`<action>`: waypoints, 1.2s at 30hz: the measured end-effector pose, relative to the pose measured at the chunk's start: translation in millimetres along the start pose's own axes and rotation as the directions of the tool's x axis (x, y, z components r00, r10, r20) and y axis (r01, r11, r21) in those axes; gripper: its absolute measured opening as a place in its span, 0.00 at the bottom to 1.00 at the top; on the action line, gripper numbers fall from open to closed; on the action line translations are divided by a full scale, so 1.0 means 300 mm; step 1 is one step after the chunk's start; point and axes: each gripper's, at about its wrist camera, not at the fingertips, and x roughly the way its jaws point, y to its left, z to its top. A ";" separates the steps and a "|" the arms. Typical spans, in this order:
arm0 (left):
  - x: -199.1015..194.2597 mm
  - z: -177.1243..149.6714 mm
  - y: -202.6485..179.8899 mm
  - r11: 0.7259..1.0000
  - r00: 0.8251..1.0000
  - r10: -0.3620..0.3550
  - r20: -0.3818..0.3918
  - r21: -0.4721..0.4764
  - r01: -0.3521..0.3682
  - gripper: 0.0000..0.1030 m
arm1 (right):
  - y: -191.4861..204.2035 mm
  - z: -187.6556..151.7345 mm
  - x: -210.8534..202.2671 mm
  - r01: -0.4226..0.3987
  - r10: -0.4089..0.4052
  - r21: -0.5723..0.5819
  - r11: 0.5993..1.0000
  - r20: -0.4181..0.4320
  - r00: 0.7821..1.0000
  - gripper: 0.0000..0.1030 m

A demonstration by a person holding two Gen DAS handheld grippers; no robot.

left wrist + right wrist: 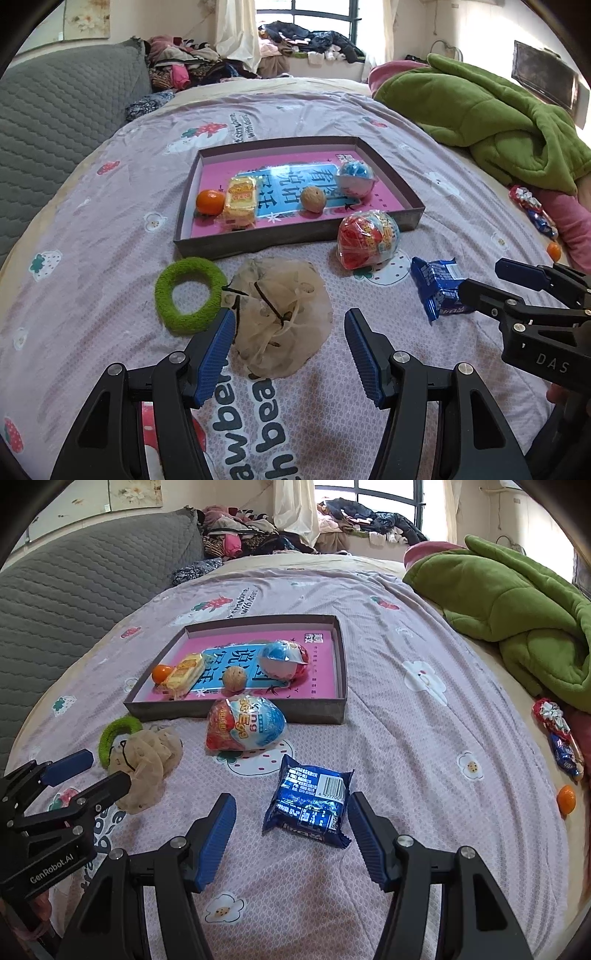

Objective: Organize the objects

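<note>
Both grippers are hovering wide open and empty over the bed (110, 229), near the tray (258, 242).
The mesh pouch (284, 314), light and floppy, is lying between the left gripper (290, 325) fingers; bunch its middle. The crinkly, slippery blue snack packet (310, 801), best pinched across its flat sides, is lying between the right gripper (291, 808) fingers, nearer the right one.

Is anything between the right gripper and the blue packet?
Nothing visible. The right gripper is open with the blue packet lying partly between its fingers on the bedspread. The wrapped egg lies beyond it, before the tray.
</note>
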 end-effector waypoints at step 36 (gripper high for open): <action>0.179 0.040 -0.070 0.999 0.998 0.037 -0.055 0.032 -0.036 0.62 | -0.030 0.016 0.180 0.082 -0.076 0.076 0.994 -0.077 0.994 0.60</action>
